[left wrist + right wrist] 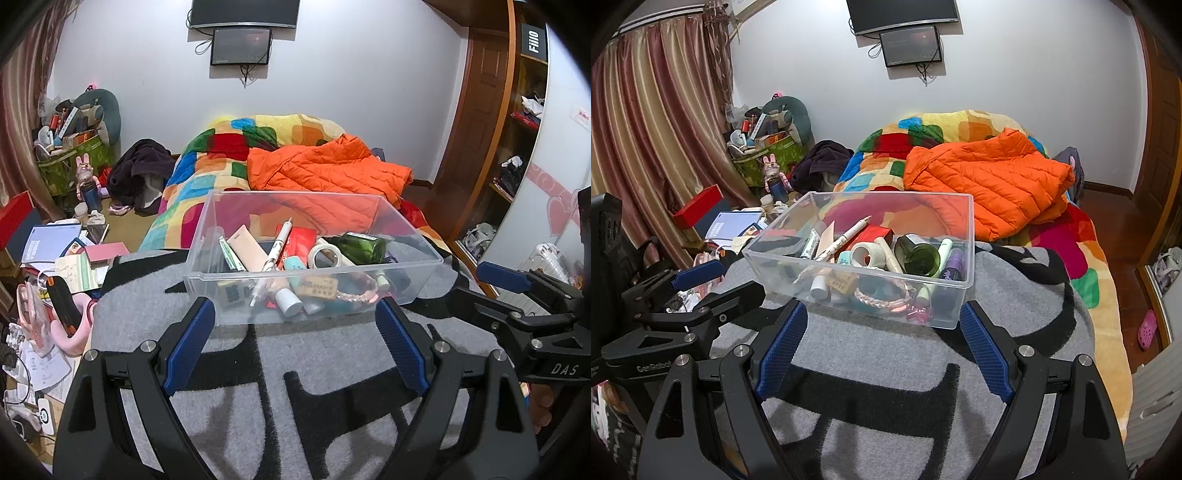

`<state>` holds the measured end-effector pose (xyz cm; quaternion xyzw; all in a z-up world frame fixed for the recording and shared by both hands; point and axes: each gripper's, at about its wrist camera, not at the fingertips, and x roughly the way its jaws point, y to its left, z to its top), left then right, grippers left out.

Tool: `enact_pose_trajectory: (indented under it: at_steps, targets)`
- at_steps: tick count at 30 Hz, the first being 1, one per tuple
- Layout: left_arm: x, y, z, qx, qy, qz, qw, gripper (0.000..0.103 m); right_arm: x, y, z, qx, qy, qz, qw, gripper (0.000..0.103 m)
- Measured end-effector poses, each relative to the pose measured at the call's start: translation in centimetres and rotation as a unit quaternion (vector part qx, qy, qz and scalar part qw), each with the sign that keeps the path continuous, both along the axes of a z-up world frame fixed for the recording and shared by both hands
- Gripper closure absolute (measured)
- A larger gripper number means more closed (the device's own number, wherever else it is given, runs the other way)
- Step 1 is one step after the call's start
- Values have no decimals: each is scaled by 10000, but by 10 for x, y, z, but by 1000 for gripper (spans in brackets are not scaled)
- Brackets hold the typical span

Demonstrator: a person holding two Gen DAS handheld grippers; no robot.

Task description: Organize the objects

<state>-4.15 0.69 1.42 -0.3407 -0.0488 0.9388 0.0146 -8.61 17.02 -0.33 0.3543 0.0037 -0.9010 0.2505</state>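
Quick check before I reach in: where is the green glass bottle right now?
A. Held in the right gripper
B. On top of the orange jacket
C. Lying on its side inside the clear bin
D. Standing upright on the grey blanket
C: the green bottle lies tipped over among the clutter inside the clear bin, and both grippers are open and empty.

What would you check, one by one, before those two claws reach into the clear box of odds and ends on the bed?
1. Left gripper open and empty: ok.
2. Right gripper open and empty: ok.
3. Clear bin sits flat on the grey blanket, upright: ok.
4. Top of the bin uncovered, no lid in the way: ok.
5. Items easy to pick singly: not ok; the pen, tape roll and green bottle lie piled against each other.
6. Where the sorted items should go: cannot tell.
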Motion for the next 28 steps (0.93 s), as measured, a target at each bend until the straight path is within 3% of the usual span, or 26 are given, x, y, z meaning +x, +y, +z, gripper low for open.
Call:
enact_pose_trajectory:
  at_steps: [28]
  targets:
    - [0,4,-2,99,-135,-101,9998,13,-3,0,-4,-13,-66,-31,10000,20]
